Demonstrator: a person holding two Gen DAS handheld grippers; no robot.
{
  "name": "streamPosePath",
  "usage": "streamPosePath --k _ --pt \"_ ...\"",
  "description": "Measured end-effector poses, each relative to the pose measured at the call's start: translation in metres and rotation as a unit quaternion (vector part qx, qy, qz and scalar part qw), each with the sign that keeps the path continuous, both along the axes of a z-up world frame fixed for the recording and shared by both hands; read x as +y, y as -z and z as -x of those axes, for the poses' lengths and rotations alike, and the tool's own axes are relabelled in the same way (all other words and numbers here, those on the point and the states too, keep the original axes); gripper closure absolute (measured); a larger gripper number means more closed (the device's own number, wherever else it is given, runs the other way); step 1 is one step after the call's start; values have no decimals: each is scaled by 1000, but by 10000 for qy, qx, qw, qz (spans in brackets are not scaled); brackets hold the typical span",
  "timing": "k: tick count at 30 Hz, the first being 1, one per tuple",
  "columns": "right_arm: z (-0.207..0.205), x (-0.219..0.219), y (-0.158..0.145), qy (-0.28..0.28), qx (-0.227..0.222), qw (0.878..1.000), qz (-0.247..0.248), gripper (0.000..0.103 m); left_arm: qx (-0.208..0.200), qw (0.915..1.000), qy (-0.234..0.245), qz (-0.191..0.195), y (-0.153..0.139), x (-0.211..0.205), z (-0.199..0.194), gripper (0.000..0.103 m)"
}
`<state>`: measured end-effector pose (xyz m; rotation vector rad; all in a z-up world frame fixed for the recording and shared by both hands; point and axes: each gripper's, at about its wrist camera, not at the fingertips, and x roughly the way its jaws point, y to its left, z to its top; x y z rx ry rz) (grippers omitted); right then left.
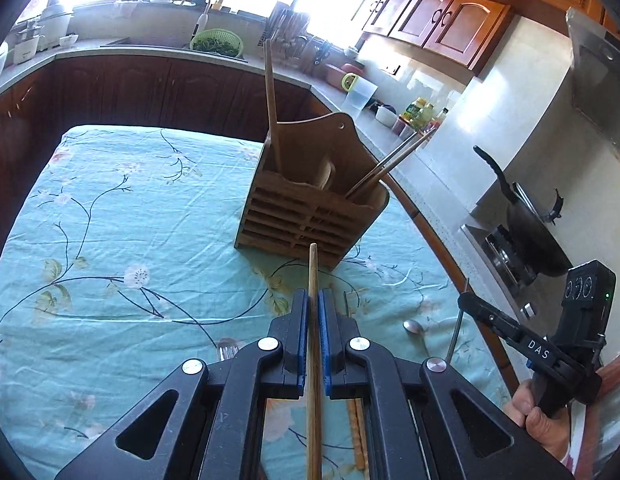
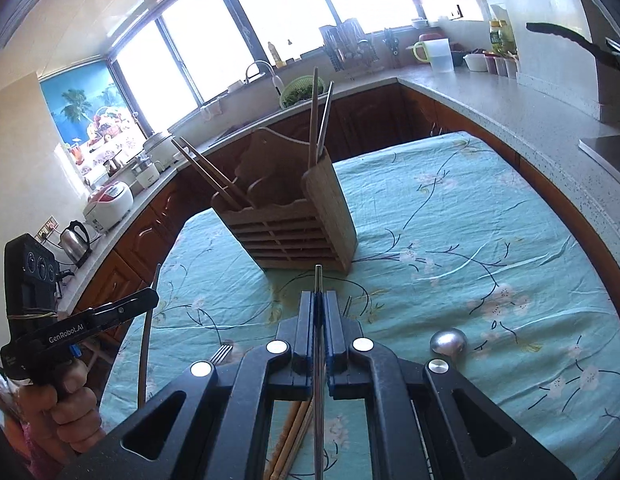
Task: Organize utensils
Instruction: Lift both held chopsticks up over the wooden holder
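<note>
A wooden rack [image 1: 310, 216] with a few sticks in it sits on the flowery cloth surface [image 1: 110, 240]. Just short of it, the left tool [image 1: 314, 312] is clenched on a wooden chopstick [image 1: 313, 280] and the right tool [image 2: 319, 308] on a metal chopstick [image 2: 318, 280].

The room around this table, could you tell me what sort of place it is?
A home kitchen, most likely: a sink tap under the windows, a wok on a stove, and wooden cupboards above the counter.
</note>
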<state>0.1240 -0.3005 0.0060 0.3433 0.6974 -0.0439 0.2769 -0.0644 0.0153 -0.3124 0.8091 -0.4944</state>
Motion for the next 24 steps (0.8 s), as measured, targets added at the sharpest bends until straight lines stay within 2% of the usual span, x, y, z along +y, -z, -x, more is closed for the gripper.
streamPosePath --k 2,10,24 --pt "6 2 -11 -4 -119 9999 28 99 -69 10000 -1 33 -13 15 11 100" --pt "20 7 -46 -38 -514 9986 154 99 -237 9997 -21 105 -31 30 32 100" --pt "14 8 -69 -91 -816 9963 260 99 -569 9982 -100 144 -53 34 37 100"
